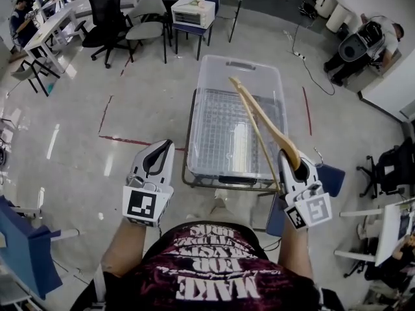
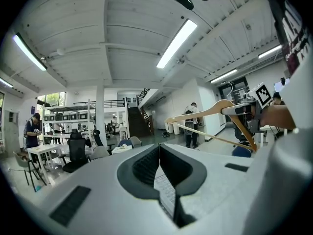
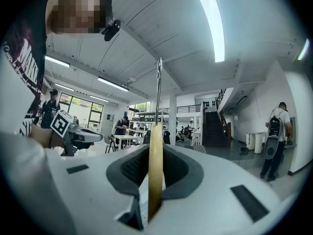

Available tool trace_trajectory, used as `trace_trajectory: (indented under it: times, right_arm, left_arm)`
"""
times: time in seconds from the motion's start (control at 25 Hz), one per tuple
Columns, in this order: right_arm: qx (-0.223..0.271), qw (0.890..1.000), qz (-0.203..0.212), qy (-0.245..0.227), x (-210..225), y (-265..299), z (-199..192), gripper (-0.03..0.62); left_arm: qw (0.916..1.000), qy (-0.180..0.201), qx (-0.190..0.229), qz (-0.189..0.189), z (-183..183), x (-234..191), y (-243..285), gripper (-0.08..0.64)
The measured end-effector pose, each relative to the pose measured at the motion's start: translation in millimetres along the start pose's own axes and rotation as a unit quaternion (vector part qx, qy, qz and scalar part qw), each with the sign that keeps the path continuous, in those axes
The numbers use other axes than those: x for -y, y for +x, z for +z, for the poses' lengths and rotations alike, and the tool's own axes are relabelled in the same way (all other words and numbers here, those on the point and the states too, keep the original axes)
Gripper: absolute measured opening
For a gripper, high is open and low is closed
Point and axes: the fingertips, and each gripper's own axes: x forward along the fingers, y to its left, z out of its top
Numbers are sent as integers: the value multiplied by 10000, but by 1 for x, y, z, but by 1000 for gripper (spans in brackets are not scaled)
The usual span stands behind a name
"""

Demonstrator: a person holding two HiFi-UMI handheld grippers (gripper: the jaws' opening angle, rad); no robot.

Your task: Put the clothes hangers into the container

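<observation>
A clear plastic container (image 1: 214, 89) stands open on a low table in front of me, and its ribbed bottom shows. My right gripper (image 1: 299, 169) is shut on a wooden clothes hanger (image 1: 262, 118), which slants up over the container's right side. In the right gripper view the hanger (image 3: 155, 170) stands on edge between the jaws, with its wire hook (image 3: 158, 92) above. The left gripper (image 1: 155, 159) hovers left of the container's near corner. Its jaws (image 2: 159, 148) meet with nothing between them. From the left gripper view the hanger (image 2: 205, 112) shows at the right.
The table's frame (image 1: 192, 181) runs along the container's near edge. A blue chair (image 1: 332, 179) stands just right of my right hand. Office chairs and a white box (image 1: 192, 11) stand beyond the container. Red tape lines (image 1: 133, 140) mark the floor. People sit at the room's edges.
</observation>
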Motion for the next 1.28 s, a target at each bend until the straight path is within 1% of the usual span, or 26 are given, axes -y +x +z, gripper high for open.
trace_trajectory:
  times: [0.24,0.36,0.6,0.8,1.04,1.16,1.28]
  right_arm:
    - [-34,9998,154,117,22,34,-4,60]
    - [-98,9995,205,207,32,47,-15,60]
    - [-229,9989,332,237,47,83,-32,60]
    - [-352,9982,378,296,68,98,-50,60]
    - [-743,9963,300,321,90,120,-90,60]
    - [-1001,9939,352,299,94,132,-117,60]
    - [-1193,9913,417,363,97,146,-145,60]
  left_arm:
    - [9999,12,-125,29,3,-7,34,8]
    - [9998,18,-178,34,0,-7,45,8]
    - [9995,44,-299,-65,-7,-6,72,8]
    - [9994,44,-336,-54,-6,-3,94,8]
    - [9987,-12,-506,-18,-15,-4,108,8]
    - [9982,-91,-591,3,-20,-3,112,8]
    - [9980,-104,-604,127,-19,-11,116,8]
